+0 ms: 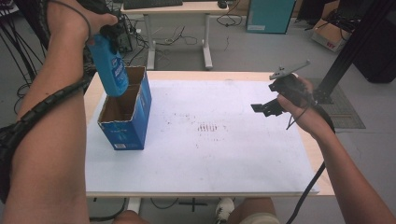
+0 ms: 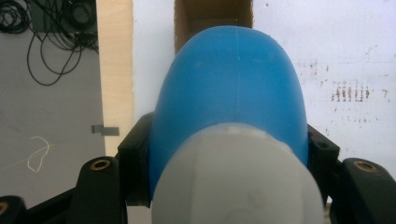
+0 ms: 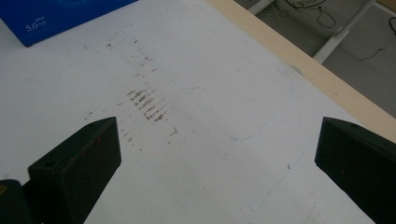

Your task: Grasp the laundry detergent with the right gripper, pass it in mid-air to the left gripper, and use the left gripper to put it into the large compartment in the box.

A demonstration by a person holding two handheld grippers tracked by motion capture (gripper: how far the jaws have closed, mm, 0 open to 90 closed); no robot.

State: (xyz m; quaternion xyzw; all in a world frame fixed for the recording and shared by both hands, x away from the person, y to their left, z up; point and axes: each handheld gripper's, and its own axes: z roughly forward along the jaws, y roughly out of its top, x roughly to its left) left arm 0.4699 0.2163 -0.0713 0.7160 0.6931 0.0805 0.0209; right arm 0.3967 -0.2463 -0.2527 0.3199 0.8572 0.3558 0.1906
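Blue bottle going base-first into the open carton

The left gripper (image 1: 108, 35) has its fingers (image 2: 133, 170) clamped on the blue bottle (image 1: 109, 65) just below its white cap (image 2: 238, 177), so the base leads: long axis near upright, cap up, bottom at the blue cardboard box (image 1: 126, 119) mouth. Right of the box, the right gripper (image 1: 261, 108) hangs over the bench (image 1: 210, 154), fingers spread, holding nothing.

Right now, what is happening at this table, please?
A person works with tongs in each hand. The left tongs are shut on a blue bottle with a white cap, holding it bottom-down over the open blue cardboard box at the left of the white table sheet. The bottle's bottom is at the box opening, not yet inside. The right tongs are open and hold nothing, above the sheet's right side.
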